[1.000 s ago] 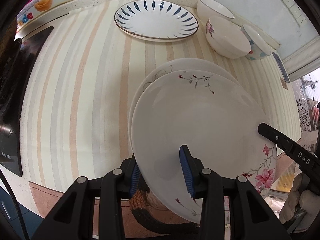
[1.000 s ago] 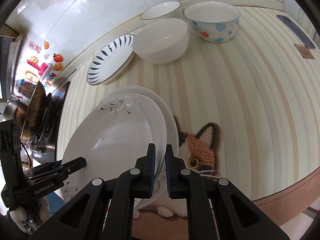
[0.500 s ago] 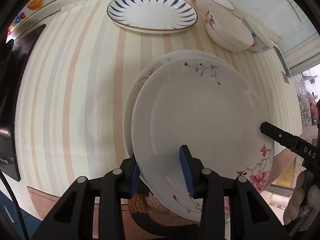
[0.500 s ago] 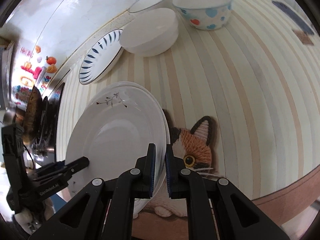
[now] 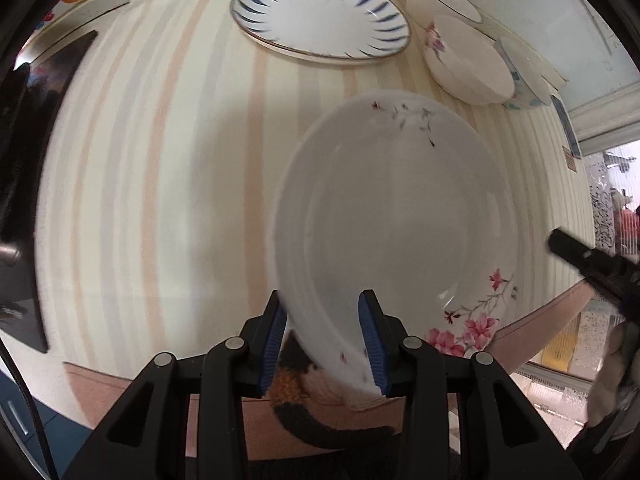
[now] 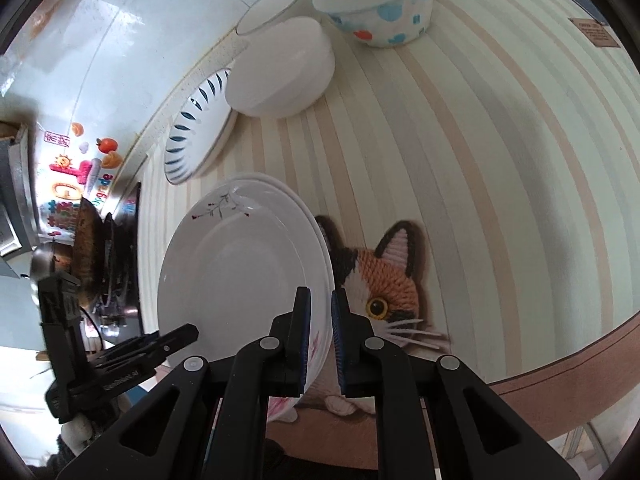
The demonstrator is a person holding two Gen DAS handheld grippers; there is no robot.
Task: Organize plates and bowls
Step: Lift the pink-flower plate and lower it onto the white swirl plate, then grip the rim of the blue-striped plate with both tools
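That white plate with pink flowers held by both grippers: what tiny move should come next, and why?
Probably lower the white flowered plate a little more. Both grippers, left and right, clamp its near rim, and it seems tilted just above the plain white plate beneath.

1. The near plate is white with pink blossoms and thin dark twigs.
2. The far plate is white with dark blue dashes round its rim.
3. The far right bowl is white with blue and red spots.
4. The bench cover has cream, peach and grey stripes.
5. The cat picture is orange, black and white.
6. The tongs are black with blue pads.
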